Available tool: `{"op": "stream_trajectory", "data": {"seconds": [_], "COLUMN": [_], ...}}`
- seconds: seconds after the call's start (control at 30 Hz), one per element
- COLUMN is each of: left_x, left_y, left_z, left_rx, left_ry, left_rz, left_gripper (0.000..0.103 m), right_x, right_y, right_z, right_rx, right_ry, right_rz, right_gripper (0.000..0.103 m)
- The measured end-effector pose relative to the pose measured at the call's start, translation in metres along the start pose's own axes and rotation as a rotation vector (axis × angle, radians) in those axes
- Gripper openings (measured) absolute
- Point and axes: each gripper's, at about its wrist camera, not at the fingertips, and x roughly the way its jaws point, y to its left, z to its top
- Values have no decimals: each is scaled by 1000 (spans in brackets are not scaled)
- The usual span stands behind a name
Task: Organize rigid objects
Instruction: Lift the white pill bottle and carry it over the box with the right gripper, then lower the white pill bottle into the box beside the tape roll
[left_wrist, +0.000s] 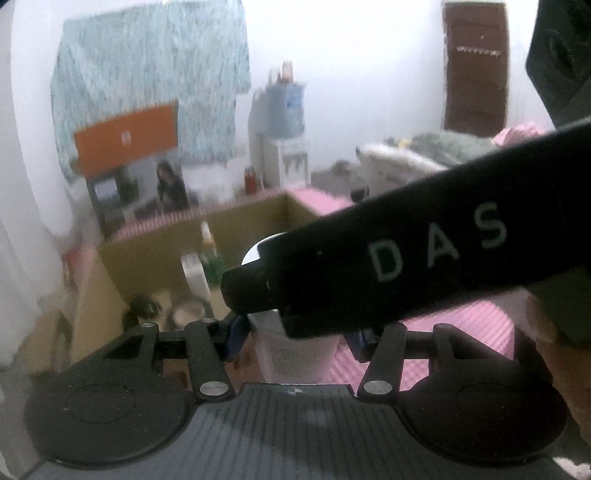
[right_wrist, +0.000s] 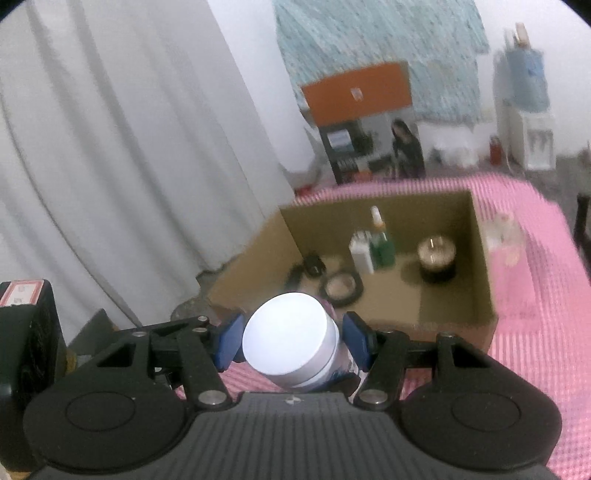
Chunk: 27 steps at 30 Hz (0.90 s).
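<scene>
The white-lidded jar (right_wrist: 284, 332) sits tilted between the blue pads (right_wrist: 229, 343) of the right gripper (right_wrist: 291, 341), over the pink mat (right_wrist: 535, 332) just short of the near wall of the cardboard box (right_wrist: 480, 266). The jaws are closed on it at about the lid. The left gripper (left_wrist: 299, 338) looks clamped on the same jar lower down, on its body, though the right gripper's black arm crosses over it in that view and hides part of one pad. That shared hold is probably the main risk. If the two hands drift apart or turn at different rates, the jar could twist out of one pair of pads, or the lid could work loose from the body. The lid is smooth and rounded, so a grip there may slide, and the tilt makes that more likely. The crossed grippers could also knock each other and jolt the jar. Next comes the box wall. A low carry could catch the jar's base on the rim. Inside, the small bottles (right_wrist: 373, 247) stand upright and would likely topple if bumped, and the dark tub (right_wrist: 437, 258) and the ring-shaped compact (right_wrist: 341, 286) leave only part of the floor free. Letting go early, from height, could send the jar rolling into them.
</scene>
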Motion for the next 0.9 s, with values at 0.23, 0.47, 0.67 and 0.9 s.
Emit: {"op": "stream_trajectory", "data": {"seconds": [0.23,0.47,0.67,0.9], "left_x": [7,57,104,145], "left_y": [16,31,58,75], "left_z": [45,67,68,58], "left_rx": [-2,-41,-114,-113], "left_ry": [-57,-5,95,290], "left_rz": [-74,-91,-96,-129], "left_gripper": [53,53,53,53], "right_x": [-10,35,79,126], "right_y": [7,-19,-53,-87], "right_z": [55,97,111,104], "right_rx": [-59,-16,49,138], "right_ry": [-53,9,68,173], "right_rz": [54,76,94,117], "right_gripper": [57,46,46,46]}}
